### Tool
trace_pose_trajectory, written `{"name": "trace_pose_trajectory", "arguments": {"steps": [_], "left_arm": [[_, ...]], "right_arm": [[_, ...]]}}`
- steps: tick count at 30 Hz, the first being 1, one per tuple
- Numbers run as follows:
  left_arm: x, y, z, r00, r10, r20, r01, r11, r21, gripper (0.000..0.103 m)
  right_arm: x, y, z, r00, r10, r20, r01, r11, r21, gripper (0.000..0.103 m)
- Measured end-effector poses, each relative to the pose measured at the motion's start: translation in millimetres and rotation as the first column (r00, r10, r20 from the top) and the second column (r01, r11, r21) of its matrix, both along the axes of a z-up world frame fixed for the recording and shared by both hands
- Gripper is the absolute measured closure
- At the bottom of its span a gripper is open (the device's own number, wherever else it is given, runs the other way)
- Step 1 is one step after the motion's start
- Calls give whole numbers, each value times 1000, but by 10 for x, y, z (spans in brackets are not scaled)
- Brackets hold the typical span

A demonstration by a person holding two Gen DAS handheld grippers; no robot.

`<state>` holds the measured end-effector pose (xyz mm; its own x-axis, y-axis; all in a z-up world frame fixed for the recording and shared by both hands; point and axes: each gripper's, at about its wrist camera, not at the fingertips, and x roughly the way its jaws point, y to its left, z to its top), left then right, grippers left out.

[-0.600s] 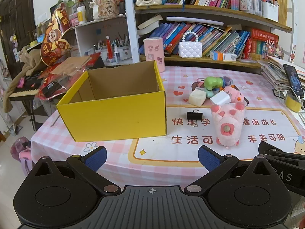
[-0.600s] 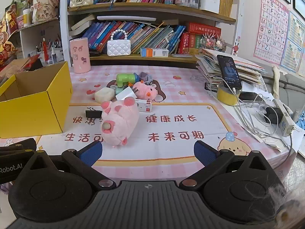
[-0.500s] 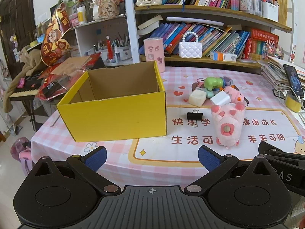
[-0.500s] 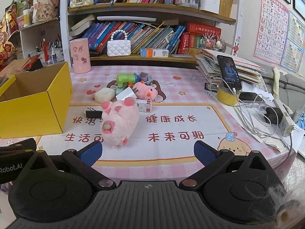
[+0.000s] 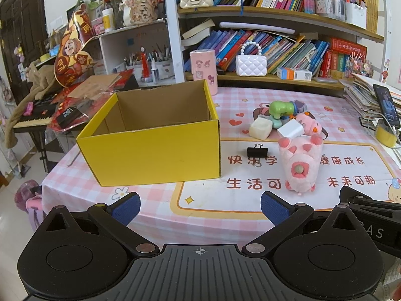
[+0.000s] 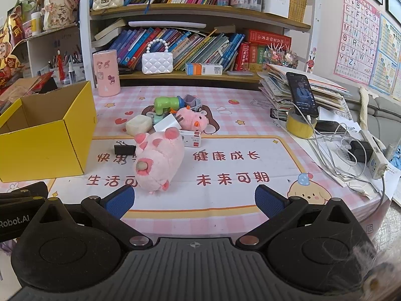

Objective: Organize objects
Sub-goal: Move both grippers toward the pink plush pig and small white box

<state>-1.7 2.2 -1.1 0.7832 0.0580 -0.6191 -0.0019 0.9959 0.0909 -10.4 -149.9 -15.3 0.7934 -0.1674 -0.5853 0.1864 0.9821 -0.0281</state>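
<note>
An open, empty yellow cardboard box (image 5: 155, 150) stands on the left of the table; it also shows in the right wrist view (image 6: 45, 138). A pink plush pig (image 5: 300, 163) (image 6: 158, 160) lies on the mat beside a black binder clip (image 5: 257, 151) (image 6: 124, 149). Behind them is a pile of small toys: a green toy (image 5: 280, 107), a cream block (image 5: 260, 129), a white charger (image 5: 290, 131) and a small pink plush (image 5: 309, 124). My left gripper (image 5: 200, 208) is open and empty at the table's near edge. My right gripper (image 6: 193, 202) is open and empty there too.
A pink cylinder holder (image 5: 202, 69) and a bookshelf stand at the back. A phone on a yellow tape roll (image 6: 300, 123), cables, a power strip (image 6: 373, 158) and stacked papers (image 6: 305, 90) crowd the right side. A small white box (image 6: 191, 139) lies by the pig.
</note>
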Motion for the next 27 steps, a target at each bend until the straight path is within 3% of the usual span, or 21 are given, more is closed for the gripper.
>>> {"name": "trace_pose_trajectory", "arguments": {"steps": [3, 4, 27], "left_arm": [[0, 3, 0, 1000, 0, 0, 0, 1000, 0, 0], [0, 3, 0, 999, 43, 0, -43, 999, 0, 0], [37, 47, -18, 999, 45, -25, -45, 999, -7, 0]], "right_arm": [[-1, -1, 1, 1000, 0, 0, 0, 1000, 0, 0], [-2, 0, 1, 1000, 0, 0, 0, 1000, 0, 0], [58, 25, -38, 1000, 3, -20, -3, 1000, 10, 0]]}}
